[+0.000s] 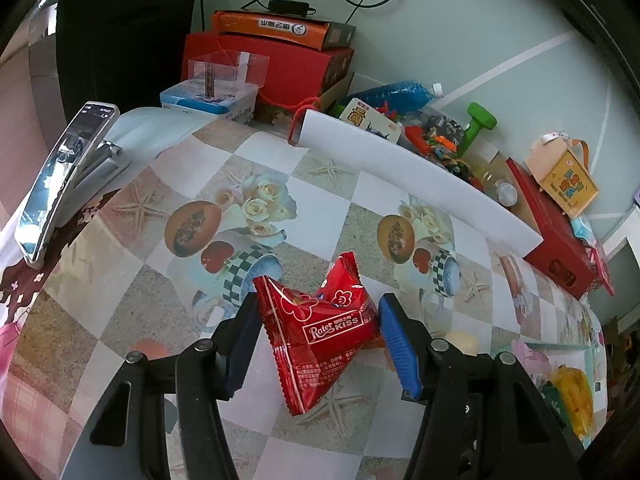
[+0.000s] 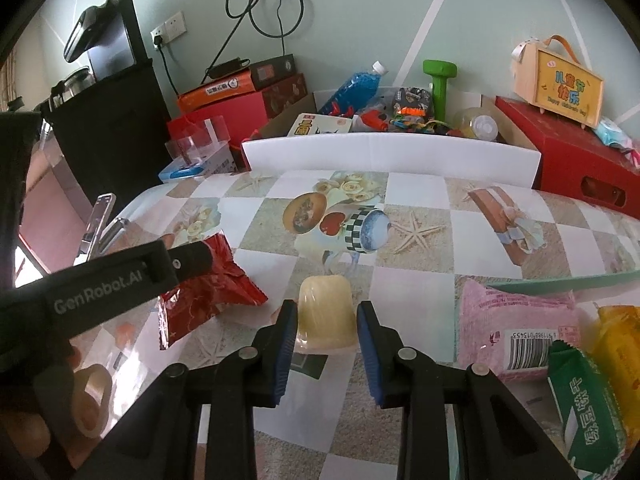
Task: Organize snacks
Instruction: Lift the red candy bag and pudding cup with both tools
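The left gripper's [image 1: 316,328] fingers [image 1: 398,340] straddle a red packet [image 1: 320,328], and the right gripper's [image 2: 326,328] fingers [image 2: 286,340] straddle a pale jelly cup [image 2: 326,312]. On the left, the packet bulges between the pads and looks raised off the tabletop [image 1: 280,184], so I take it as pinched and carried; the right wrist view shows the same packet hanging at the tip of the left tool. On the right, the pads sit just beside the cup's sides with slim gaps showing, so I read those fingers as spread, not yet clamped; the cup stands on the tabletop.

So the job looks mid-sorting: one snack in hand, a second being lined up. A pink packet [image 2: 516,328], a green packet [image 2: 588,408] and a yellow one [image 2: 616,344] lie together at the right edge, likely the gathering spot.

Next, I'd guess, the right fingers need to close gently on the soft cup without squashing it, while the left carries its packet toward the pile.
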Tool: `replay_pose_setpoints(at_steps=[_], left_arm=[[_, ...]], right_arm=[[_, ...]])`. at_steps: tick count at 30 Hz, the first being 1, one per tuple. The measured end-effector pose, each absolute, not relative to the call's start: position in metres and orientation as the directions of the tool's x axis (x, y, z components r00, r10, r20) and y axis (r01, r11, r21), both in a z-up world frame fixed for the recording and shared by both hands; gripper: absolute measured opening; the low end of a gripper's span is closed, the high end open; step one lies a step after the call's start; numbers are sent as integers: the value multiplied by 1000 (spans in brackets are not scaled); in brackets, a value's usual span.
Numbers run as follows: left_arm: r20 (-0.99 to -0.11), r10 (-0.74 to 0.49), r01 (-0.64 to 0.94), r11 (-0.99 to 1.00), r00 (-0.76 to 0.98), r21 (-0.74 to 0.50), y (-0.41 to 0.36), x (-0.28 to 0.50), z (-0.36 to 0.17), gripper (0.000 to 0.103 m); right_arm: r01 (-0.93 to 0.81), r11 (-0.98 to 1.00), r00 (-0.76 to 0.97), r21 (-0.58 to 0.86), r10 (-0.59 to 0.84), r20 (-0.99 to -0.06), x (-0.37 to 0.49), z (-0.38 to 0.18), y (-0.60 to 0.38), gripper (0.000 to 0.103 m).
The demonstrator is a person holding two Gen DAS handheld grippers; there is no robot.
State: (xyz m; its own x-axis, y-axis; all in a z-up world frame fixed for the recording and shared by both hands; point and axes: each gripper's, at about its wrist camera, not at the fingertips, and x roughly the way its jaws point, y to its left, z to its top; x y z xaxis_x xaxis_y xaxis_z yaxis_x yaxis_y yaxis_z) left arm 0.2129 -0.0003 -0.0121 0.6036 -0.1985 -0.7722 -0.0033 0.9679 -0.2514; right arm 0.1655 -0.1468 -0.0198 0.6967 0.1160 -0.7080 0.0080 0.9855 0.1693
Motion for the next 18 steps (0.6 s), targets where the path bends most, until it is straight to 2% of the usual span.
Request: replay_pose_setpoints(at_steps=[6, 16, 18], left_arm=[[-778, -190, -24, 967, 599, -254, 5, 213, -15, 61], [-781, -195, -23, 966, 594, -259, 6, 214, -16, 61], [-780, -200, -22, 964, 593, -263, 7, 214, -17, 61]], right_arm=[[12, 986, 647, 167, 119, -753, 172, -32, -145, 33], [14, 986, 663, 164, 114, -740, 172, -35, -145, 34], [20, 986, 658, 168, 113, -744, 174, -37, -146, 37]])
